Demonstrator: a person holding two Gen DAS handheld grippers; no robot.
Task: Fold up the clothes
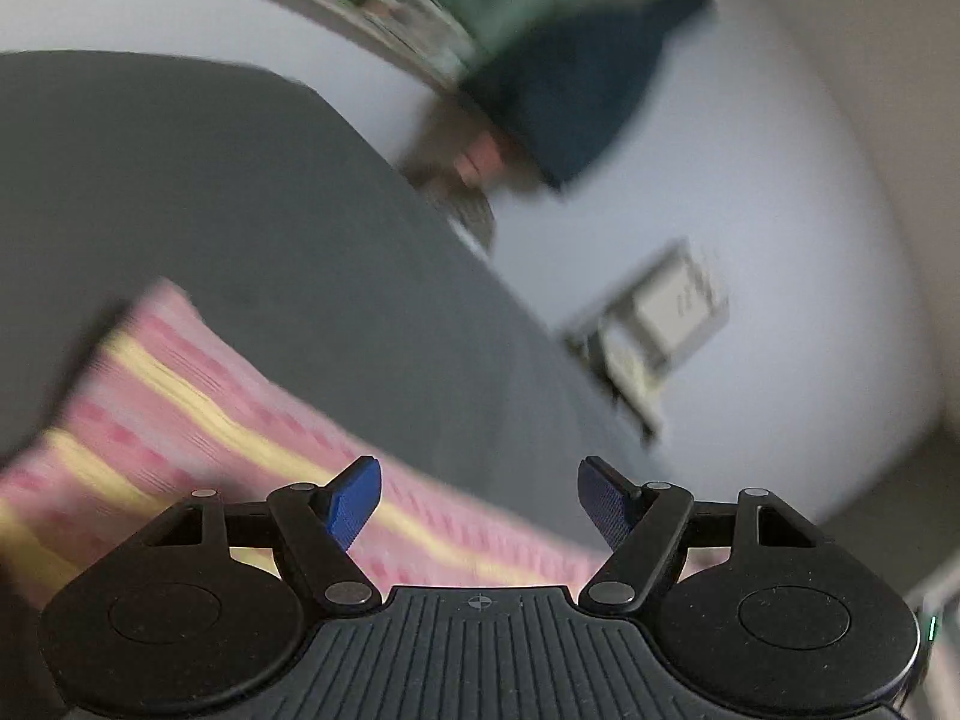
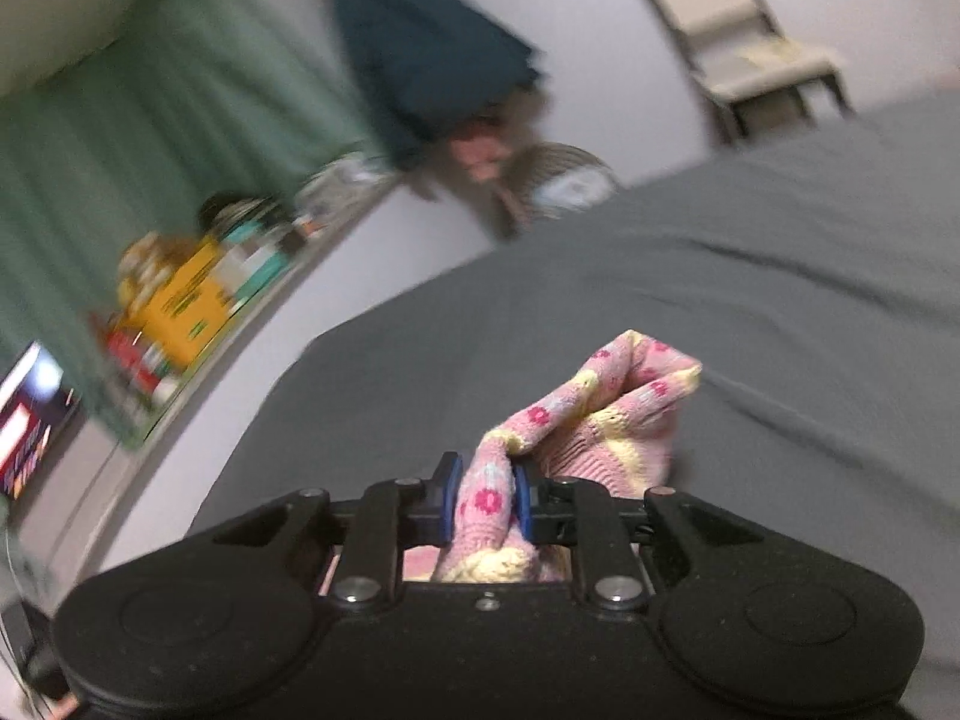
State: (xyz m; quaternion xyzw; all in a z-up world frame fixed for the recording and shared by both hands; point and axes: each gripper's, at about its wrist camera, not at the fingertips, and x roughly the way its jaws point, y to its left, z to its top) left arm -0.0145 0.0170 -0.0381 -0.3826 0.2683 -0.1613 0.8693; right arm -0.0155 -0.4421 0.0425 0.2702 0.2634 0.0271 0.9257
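Hovering over the grey bed [image 1: 252, 192], the left gripper [image 1: 480, 501] had its jaws spread wide with nothing between them; a pink and yellow striped knit garment [image 1: 198, 420] lay on the sheet just beyond and to the left of its fingertips. Further right, the right gripper [image 2: 487, 501] was clenched on a bunched fold of the pink flowered knit [image 2: 606, 414], which rose in front of it above the bed.
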